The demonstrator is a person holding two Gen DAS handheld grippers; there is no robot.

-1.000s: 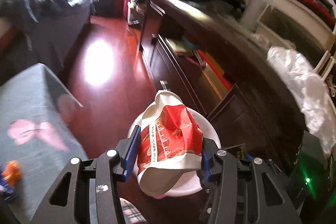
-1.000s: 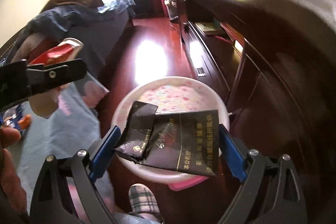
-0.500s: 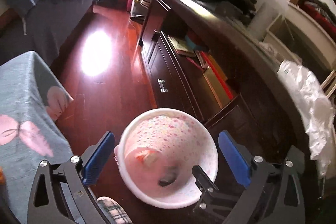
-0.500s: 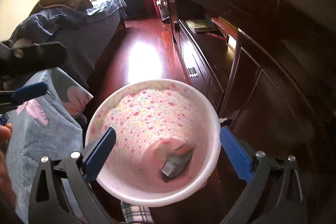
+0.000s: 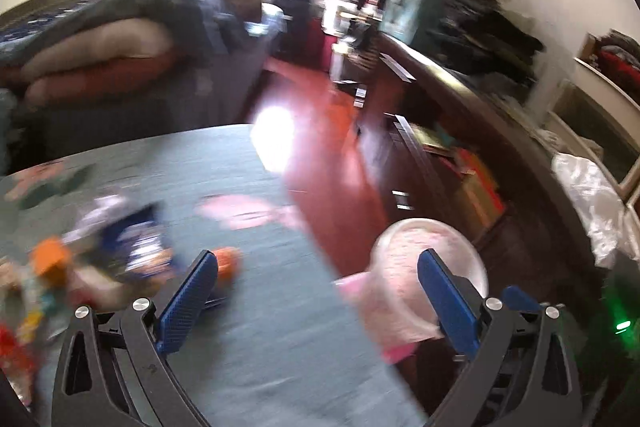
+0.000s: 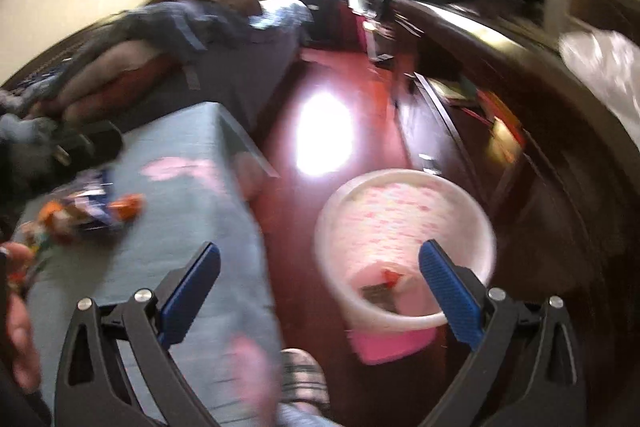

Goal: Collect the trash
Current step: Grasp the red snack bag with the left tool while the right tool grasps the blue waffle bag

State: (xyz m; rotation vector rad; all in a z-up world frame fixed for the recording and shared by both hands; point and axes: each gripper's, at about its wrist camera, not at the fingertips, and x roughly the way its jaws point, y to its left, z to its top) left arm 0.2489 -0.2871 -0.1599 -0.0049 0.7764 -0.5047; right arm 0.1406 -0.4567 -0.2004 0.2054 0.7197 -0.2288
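Both views are blurred by motion. The pink flowered trash bin (image 6: 404,223) stands on the red floor beside the table; the red wrapper and dark packet (image 6: 384,287) lie in its bottom. It also shows in the left wrist view (image 5: 404,259). My left gripper (image 5: 318,291) is open and empty above the table's edge. My right gripper (image 6: 320,287) is open and empty, between table and bin. A pile of wrappers, blue, orange and red (image 5: 116,247), lies on the grey-blue tablecloth (image 5: 248,327); it also shows in the right wrist view (image 6: 88,211).
A dark wooden cabinet (image 5: 460,147) runs along the right with open shelves. A bed with heaped bedding (image 5: 140,39) stands behind the table. A white plastic bag (image 5: 592,195) lies on the cabinet top. A slippered foot (image 6: 304,379) is near the bin.
Both grippers have swung left and up from over the bin toward the table. A second ago they held the red wrapper and dark packet; both now lie in the bin.
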